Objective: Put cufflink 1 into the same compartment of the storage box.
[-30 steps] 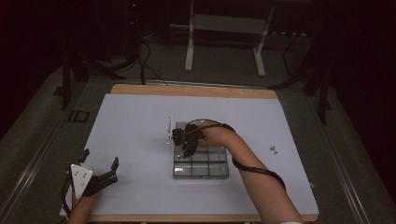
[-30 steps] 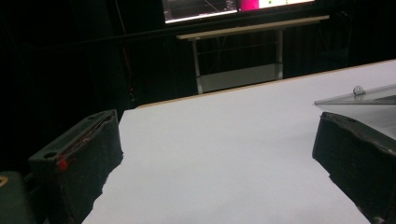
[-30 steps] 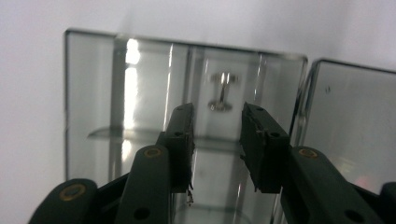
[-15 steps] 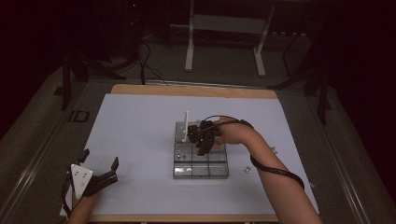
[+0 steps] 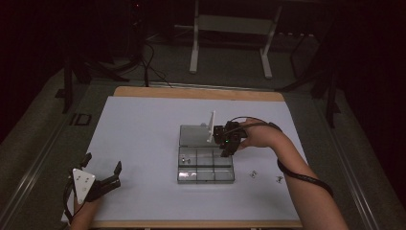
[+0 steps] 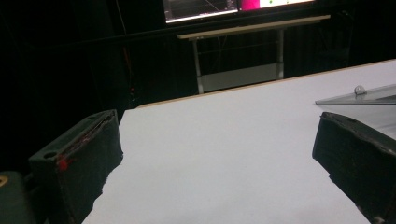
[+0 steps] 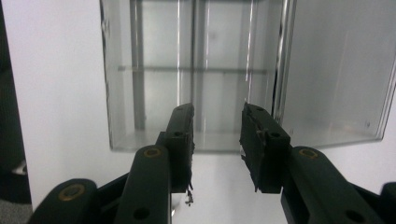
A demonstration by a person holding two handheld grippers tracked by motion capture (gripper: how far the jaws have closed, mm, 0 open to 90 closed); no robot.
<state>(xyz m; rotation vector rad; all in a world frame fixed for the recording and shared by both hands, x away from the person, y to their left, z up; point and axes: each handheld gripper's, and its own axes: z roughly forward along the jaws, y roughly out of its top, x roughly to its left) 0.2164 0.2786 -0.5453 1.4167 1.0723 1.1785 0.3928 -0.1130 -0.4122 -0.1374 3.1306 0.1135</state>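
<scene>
A clear compartment box (image 5: 206, 171) sits mid-table with its lid (image 5: 193, 135) folded flat behind it. Small metal parts lie in its rear left compartment (image 5: 187, 160). My right gripper (image 5: 225, 149) hovers over the box's rear right corner and points down at it. In the right gripper view its jaws (image 7: 217, 116) stand a narrow gap apart with nothing between the pads, above the box (image 7: 187, 70) and the lid (image 7: 336, 70). My left gripper (image 5: 102, 164) rests at the front left of the table, open and empty; its jaws (image 6: 215, 154) are spread wide.
Two small loose metal parts (image 5: 253, 173) (image 5: 278, 179) lie on the white table (image 5: 143, 129) right of the box. The person's right forearm crosses the right front of the table. A metal stand (image 5: 230, 24) rises beyond the far edge.
The right gripper has moved rightward across the back of the box, from its left rear to its right rear. The forearm has cleared the two loose parts. The left gripper has stayed put.
</scene>
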